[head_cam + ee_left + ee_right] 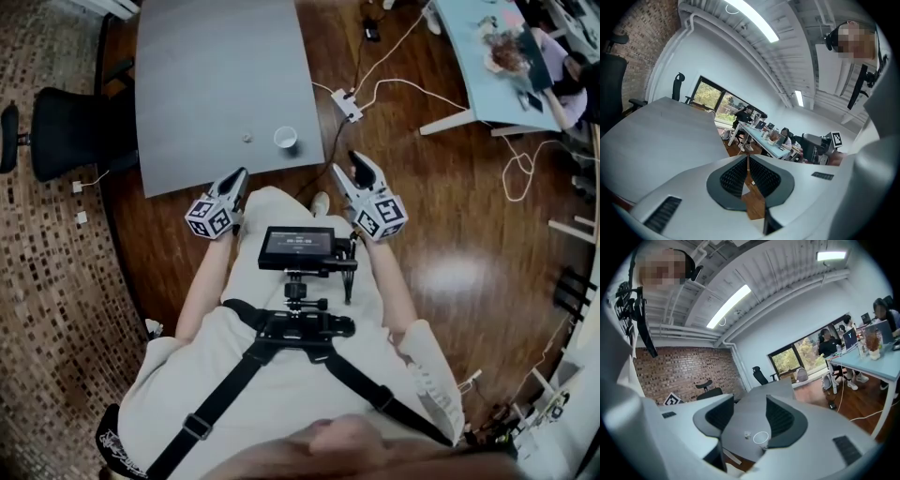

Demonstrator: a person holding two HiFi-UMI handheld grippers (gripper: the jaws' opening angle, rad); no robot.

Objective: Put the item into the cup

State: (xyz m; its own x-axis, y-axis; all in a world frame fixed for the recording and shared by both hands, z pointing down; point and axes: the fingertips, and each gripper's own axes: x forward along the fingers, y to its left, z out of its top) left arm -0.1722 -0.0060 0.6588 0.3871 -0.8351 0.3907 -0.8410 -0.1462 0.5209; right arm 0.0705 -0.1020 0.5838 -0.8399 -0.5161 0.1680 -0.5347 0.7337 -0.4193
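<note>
No print can be read; the monitor (297, 247) screen shows only blur.

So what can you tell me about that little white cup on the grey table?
The cup is small, white and round-rimmed, paper or thin plastic by its look. It stands upright, mouth open, near the edge of the grey table closest to the person. Only the table touches it; a tiny pale item lies apart beside it. Its contents cannot be made out.
</note>
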